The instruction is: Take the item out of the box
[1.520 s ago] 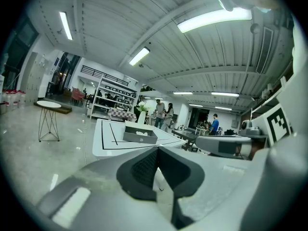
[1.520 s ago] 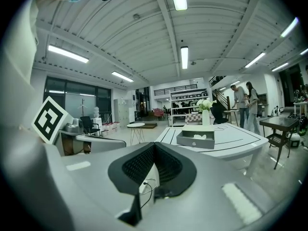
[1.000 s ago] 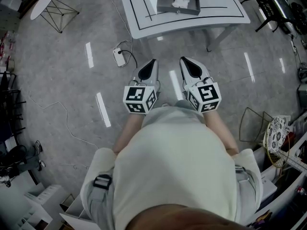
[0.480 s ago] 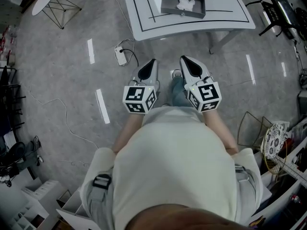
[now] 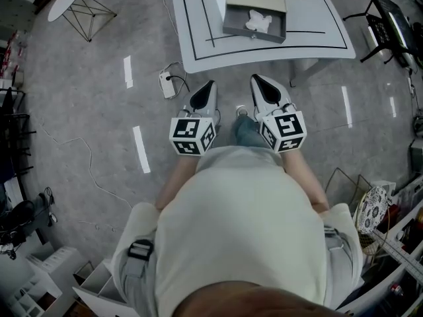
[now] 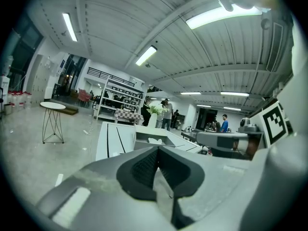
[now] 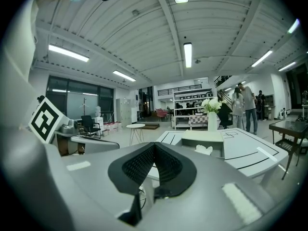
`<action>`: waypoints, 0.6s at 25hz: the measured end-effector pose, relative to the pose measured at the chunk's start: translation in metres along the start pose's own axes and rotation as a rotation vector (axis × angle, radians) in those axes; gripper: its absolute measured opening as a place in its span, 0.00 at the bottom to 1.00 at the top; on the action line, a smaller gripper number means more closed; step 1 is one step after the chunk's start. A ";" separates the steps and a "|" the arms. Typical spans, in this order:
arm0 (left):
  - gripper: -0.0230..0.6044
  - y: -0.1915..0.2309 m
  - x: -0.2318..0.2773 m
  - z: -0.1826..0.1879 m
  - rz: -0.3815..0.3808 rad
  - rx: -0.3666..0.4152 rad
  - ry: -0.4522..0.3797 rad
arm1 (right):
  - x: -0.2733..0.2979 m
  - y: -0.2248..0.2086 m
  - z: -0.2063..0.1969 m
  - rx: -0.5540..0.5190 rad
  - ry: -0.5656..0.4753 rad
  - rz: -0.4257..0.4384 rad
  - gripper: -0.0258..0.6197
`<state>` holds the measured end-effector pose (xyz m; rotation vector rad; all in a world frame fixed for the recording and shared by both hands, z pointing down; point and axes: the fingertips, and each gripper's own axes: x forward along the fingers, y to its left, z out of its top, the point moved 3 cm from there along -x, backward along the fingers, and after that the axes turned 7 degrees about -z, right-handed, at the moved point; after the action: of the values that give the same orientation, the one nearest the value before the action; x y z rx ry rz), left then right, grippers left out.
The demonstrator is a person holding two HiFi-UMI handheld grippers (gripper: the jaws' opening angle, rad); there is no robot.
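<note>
Both claws are held out in front of the person's waist, over the grey floor point(image 5: 79, 111), and neither has reached the surface point(image 5: 198, 45). The left claw point(image 5: 209, 86) is pressed together, its ribbed black pads meeting at the tip with nothing between them, as the left gripper view makes clear. The right claw point(image 5: 257, 79) is the same: jaws together, empty, tip pointing toward the near edge of the white surface with its black lines. The box point(image 5: 251, 34) sits up on that surface, a grey open carton with its pale lid flap folded back on the far side, close to the near edge. Inside it lies the item point(image 5: 258, 21), a small crumpled white thing resting on the box floor. It is well apart from both claws, ahead of them and above them in the head view, roughly in line with the right claw's tip and a little to the right of the left claw's. In the right gripper view the item point(image 7: 204, 149) shows just past the claw's tip, right of it, with a vase of white flowers point(image 7: 212, 113) behind the box. Down on the floor, a white power strip point(image 5: 165, 82) and its cable lie just left of the left claw, by the surface's corner.
</note>
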<state>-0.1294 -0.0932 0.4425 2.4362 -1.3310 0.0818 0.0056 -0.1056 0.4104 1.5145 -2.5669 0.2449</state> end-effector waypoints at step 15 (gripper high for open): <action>0.04 0.013 0.094 0.032 0.013 -0.005 0.008 | 0.062 -0.083 0.025 -0.003 0.003 0.002 0.04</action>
<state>-0.0921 -0.1860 0.4369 2.4213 -1.3421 0.0911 0.0474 -0.2029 0.4038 1.5090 -2.5655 0.2427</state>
